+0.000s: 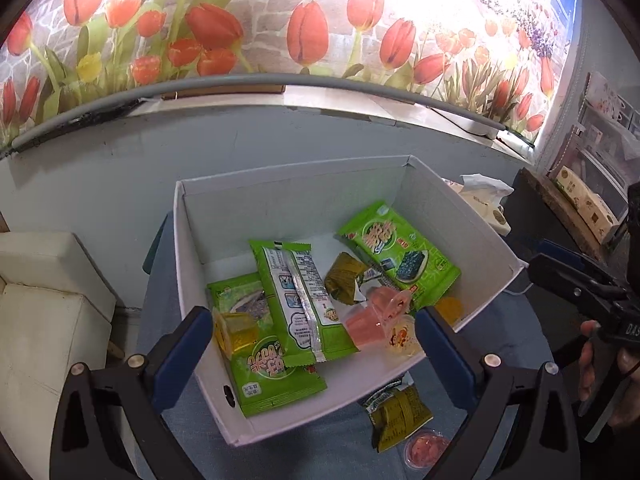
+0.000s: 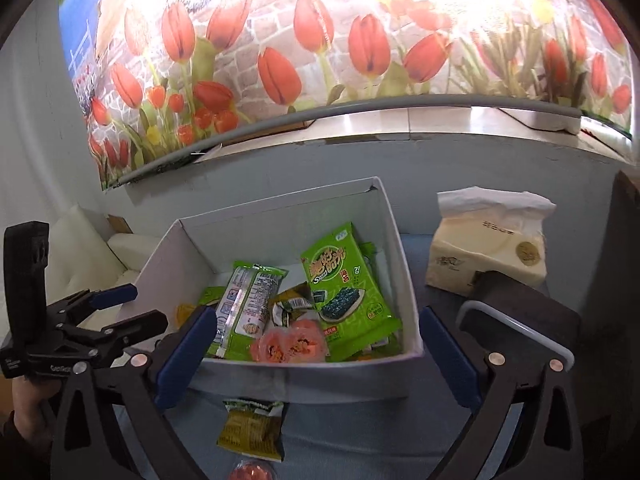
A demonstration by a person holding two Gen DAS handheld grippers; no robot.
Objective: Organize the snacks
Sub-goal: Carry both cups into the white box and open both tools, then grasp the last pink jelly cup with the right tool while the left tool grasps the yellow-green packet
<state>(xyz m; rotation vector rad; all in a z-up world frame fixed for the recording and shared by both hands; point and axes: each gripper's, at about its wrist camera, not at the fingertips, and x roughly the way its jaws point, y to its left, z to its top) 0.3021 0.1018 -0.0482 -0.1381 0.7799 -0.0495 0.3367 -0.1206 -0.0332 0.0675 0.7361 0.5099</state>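
Observation:
A white box [image 1: 472,240] [image 2: 280,380] holds green seaweed packs [image 1: 400,254] [image 2: 348,292], an upturned green pack [image 1: 300,300] [image 2: 248,300], an olive packet [image 1: 346,282], pink jelly cups [image 1: 380,314] [image 2: 288,346] and a yellow jelly cup [image 1: 236,330]. Outside the box on the blue cloth lie an olive packet [image 1: 400,416] [image 2: 252,428] and a pink jelly cup [image 1: 426,448] [image 2: 250,472]. My left gripper [image 1: 314,344] is open and empty above the box's near side; it also shows in the right wrist view [image 2: 132,308]. My right gripper [image 2: 316,356] is open and empty in front of the box.
A tissue pack [image 2: 488,248] [image 1: 486,200] stands right of the box. A dark block with a metal handle [image 2: 520,316] lies near the right gripper. A white cushioned seat [image 1: 48,308] is at the left. A tulip-print wall with a ledge [image 1: 280,92] runs behind.

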